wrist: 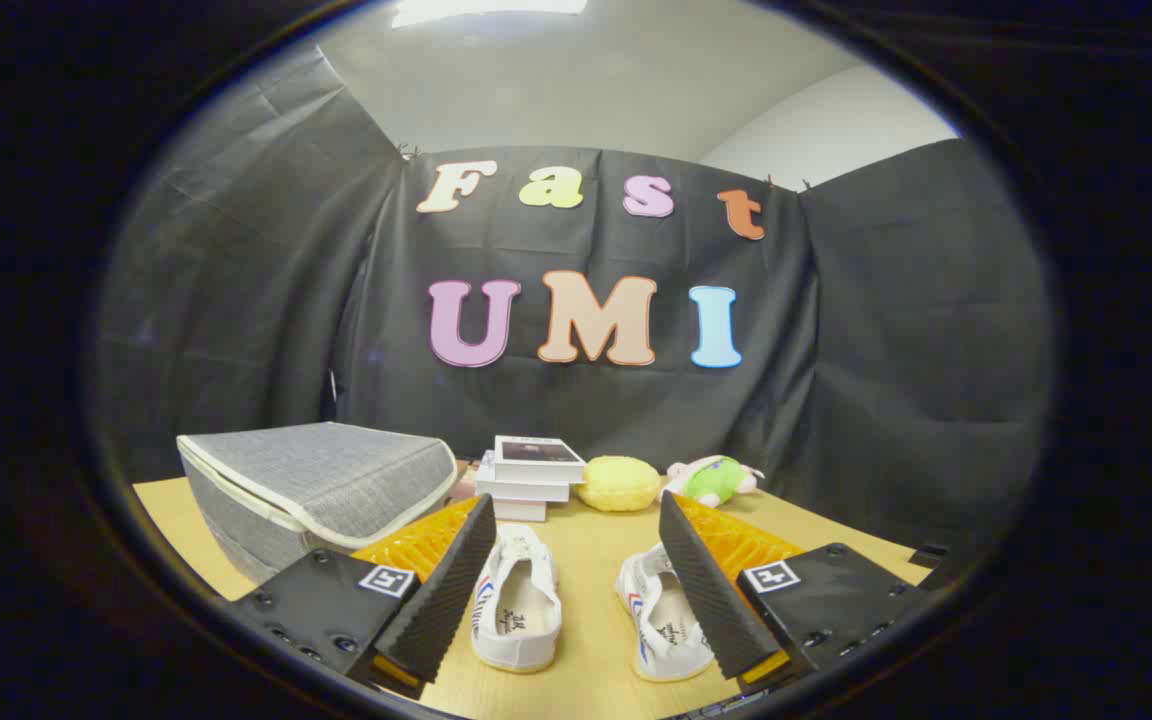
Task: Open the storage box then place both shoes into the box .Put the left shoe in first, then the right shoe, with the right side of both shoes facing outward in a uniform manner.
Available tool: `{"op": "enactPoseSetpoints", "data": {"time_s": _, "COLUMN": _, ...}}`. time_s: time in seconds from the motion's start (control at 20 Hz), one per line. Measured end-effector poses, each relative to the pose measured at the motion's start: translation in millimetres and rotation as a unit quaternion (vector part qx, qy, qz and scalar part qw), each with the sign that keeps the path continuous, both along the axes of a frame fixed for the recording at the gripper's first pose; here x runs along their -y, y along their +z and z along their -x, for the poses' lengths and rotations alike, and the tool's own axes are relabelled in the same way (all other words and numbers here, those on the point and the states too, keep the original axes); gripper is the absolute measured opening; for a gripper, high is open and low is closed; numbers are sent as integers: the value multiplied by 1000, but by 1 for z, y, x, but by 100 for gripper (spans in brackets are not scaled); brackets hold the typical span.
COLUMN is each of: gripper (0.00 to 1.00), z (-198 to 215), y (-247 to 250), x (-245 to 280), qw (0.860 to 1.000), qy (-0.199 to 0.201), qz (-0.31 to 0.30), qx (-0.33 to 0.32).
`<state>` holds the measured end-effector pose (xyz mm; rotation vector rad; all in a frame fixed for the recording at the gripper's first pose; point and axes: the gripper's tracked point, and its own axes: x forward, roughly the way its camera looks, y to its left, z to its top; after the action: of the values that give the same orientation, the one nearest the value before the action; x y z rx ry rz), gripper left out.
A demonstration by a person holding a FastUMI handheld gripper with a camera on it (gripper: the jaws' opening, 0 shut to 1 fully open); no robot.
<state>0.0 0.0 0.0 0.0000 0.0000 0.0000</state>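
Note:
Two white canvas shoes with red and blue side stripes lie on the wooden table, heels toward me. The left shoe (516,605) sits just inside my left finger (441,590). The right shoe (661,625) is partly covered by my right finger (711,590). My gripper (576,520) stands open above them, holding nothing. A grey fabric storage box (311,490) with pale trim stands to the left beyond the fingers, its lid closed.
Beyond the shoes, near the booth's wall, are a stack of white books (531,475), a yellow plush (618,483) and a green and pink plush toy (716,480). Bare wooden table (596,545) lies between the shoes and those things.

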Motion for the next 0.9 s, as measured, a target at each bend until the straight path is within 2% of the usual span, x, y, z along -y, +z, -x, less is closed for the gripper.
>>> {"op": "enactPoseSetpoints", "data": {"time_s": 0.9, "gripper": 100, "z": -1, "y": 1, "x": 5, "qw": 999, "qy": -3, "qz": -31, "qx": 8}}
